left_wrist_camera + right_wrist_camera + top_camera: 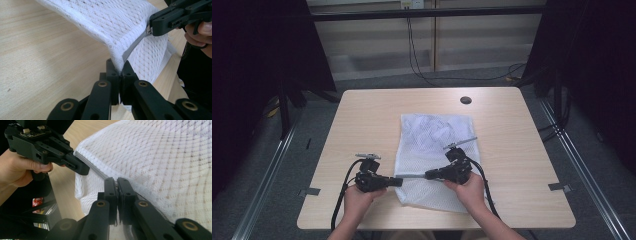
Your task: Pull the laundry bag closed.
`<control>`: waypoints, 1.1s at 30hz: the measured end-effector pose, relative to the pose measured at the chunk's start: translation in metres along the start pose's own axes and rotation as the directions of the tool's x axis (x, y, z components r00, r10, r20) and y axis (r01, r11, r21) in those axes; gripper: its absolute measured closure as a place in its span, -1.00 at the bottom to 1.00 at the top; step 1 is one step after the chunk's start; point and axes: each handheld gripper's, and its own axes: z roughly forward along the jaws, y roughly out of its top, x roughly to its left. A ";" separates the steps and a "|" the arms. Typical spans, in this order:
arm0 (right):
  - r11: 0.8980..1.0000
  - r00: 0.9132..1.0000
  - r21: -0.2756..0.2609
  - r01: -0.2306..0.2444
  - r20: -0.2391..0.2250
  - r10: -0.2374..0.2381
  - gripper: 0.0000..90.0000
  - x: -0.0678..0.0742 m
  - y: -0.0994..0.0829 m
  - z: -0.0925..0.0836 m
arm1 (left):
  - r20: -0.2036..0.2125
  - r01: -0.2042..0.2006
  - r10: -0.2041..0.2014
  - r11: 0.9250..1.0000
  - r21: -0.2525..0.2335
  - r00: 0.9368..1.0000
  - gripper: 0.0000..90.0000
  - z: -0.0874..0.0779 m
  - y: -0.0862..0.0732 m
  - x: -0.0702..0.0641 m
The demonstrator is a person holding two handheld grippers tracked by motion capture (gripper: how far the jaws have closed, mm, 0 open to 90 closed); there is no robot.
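Mesh laundry bag [432,160], white, lies on the wooden table [362,125]; judged light, limp, snag-prone. Best held along its zipper [133,45]: left gripper [119,72] clamps the zipper end, right gripper [117,185] pinches the slider.

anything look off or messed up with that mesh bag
Nothing damaged. The white mesh bag lies slightly askew on the table, its near edge lifted and stretched taut between the left gripper and right gripper, both clamped along its grey zipper.
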 end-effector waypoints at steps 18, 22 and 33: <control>1.000 1.000 -0.006 -0.006 0.002 0.006 0.94 -0.004 -0.002 -0.005 | 0.002 0.007 -0.007 1.000 -0.002 1.000 0.96 -0.001 0.000 0.000; 1.000 1.000 -0.009 -0.011 -0.008 0.011 0.94 -0.004 -0.003 -0.007 | 0.005 0.009 -0.009 1.000 -0.004 1.000 0.97 0.000 0.000 0.000; 1.000 1.000 -0.010 -0.003 -0.009 0.003 0.94 -0.006 -0.005 -0.009 | 0.003 0.003 -0.003 1.000 0.000 1.000 0.97 0.000 0.000 0.000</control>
